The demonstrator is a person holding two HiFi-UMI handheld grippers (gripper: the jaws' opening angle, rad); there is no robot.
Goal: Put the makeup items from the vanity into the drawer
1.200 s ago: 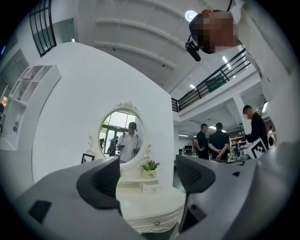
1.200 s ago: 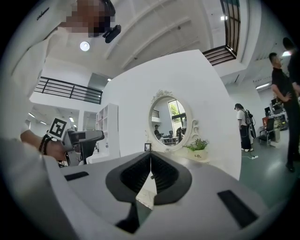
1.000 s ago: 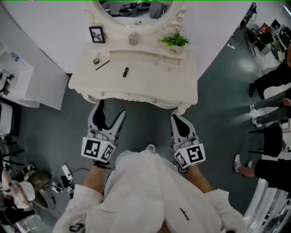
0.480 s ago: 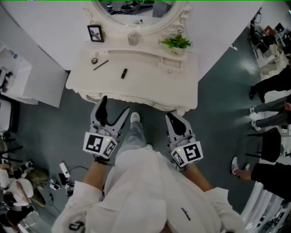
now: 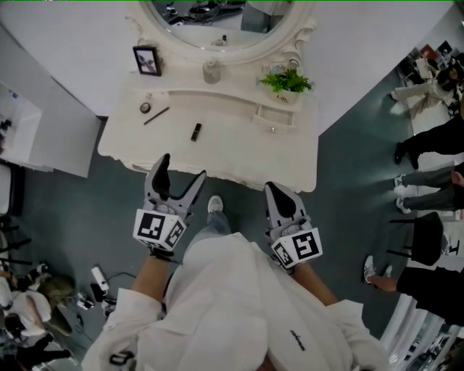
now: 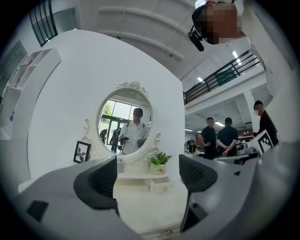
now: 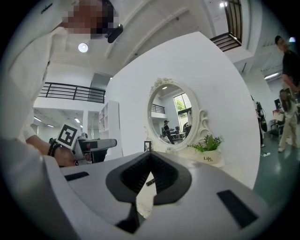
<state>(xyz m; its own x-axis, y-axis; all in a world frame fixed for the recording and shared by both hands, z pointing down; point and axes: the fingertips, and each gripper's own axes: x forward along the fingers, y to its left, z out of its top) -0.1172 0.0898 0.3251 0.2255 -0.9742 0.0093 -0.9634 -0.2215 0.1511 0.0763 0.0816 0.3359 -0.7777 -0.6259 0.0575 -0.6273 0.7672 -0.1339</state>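
Note:
The white vanity (image 5: 239, 156) stands in front of me. On its top lie a black tube (image 5: 196, 131), a thin dark stick (image 5: 156, 115) and a small round compact (image 5: 146, 107). A small drawer (image 5: 270, 116) sits on the raised shelf at the right, below the plant (image 5: 288, 81). My left gripper (image 5: 178, 171) hangs at the vanity's front edge, its jaws opening with nothing between them; its own view shows the drawer (image 6: 159, 185) through the gap. My right gripper (image 5: 280, 194) hovers shut and empty by the front right edge. The tube (image 7: 150, 182) shows past its closed jaws.
An oval mirror (image 5: 217, 22), a photo frame (image 5: 147, 60) and a small jar (image 5: 211, 71) stand at the vanity's back. A white shelf unit (image 5: 43, 138) is at the left. Several people (image 5: 428, 156) stand to the right. Loose gear lies on the floor at lower left (image 5: 94, 286).
The vanity has come closer and both grippers now reach its front edge. The left jaws stand a little wider. The right gripper stays shut.

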